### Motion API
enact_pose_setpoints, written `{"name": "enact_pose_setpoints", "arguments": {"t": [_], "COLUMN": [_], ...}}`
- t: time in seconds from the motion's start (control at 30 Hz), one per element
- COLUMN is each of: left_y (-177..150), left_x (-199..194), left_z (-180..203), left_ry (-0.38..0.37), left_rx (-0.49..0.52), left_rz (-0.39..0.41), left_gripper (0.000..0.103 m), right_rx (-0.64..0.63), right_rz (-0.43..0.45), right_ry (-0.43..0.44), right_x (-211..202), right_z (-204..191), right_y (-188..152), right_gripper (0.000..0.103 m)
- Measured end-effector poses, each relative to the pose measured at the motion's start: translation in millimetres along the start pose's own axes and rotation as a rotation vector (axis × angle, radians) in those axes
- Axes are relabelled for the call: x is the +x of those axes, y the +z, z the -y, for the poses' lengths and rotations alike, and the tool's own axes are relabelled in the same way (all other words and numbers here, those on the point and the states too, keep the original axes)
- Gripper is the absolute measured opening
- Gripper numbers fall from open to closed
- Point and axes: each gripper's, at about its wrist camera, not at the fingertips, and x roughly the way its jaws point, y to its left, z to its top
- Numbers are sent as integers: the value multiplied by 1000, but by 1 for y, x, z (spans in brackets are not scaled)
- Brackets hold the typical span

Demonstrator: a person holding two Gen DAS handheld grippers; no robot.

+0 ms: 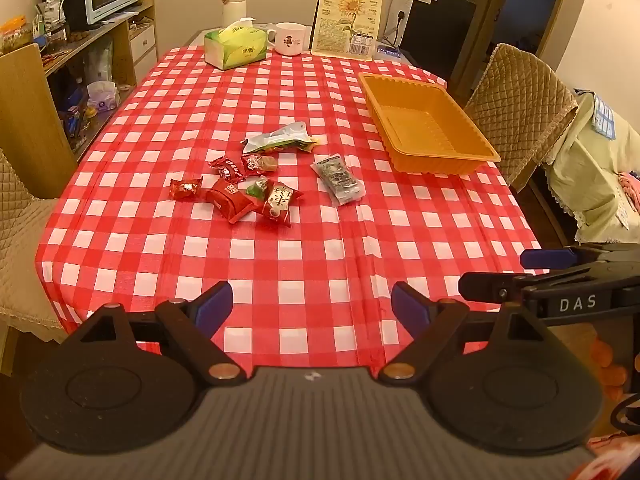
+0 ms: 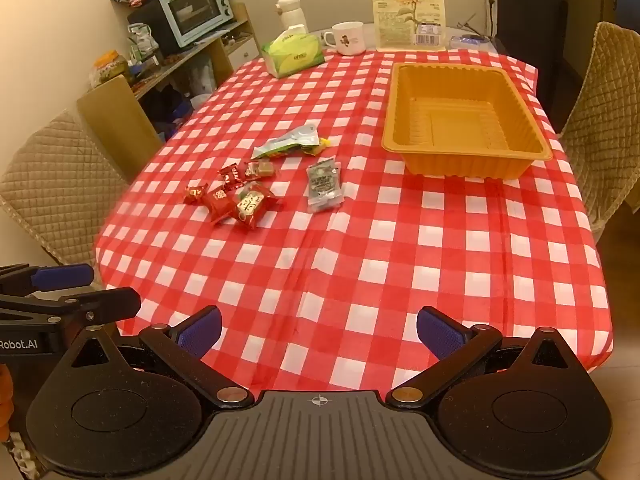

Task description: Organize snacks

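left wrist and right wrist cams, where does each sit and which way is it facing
Left wrist: on the left gripper at the table's near edge, facing the far wall; own open fingers show, right gripper at right.
Right wrist: on the right gripper, same heading; left gripper at left.
Both share: checked tablecloth, snack packets, empty orange tray.

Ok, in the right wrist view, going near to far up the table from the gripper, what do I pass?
Right gripper → grey snack packet → silver-green pouch → tissue box → white mug → white flask. The red candies overlap the grey packet's depth, so they are left out.
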Motion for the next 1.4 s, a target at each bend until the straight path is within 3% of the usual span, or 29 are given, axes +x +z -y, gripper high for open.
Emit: {"name": "enact_pose_setpoints", "arguments": {"t": [1.4], "left_y": [0], "left_x": [0], "left_z": [0], "left_ry": [1], "left_rx": [-2], "left_rz": [1], "left_gripper": [85], "right_rx": [-17], "right_rz": [-2], "right_ry": [6], "right_x": [5], "right_z": [-11], "right_y": [2], "right_gripper": [103]}}
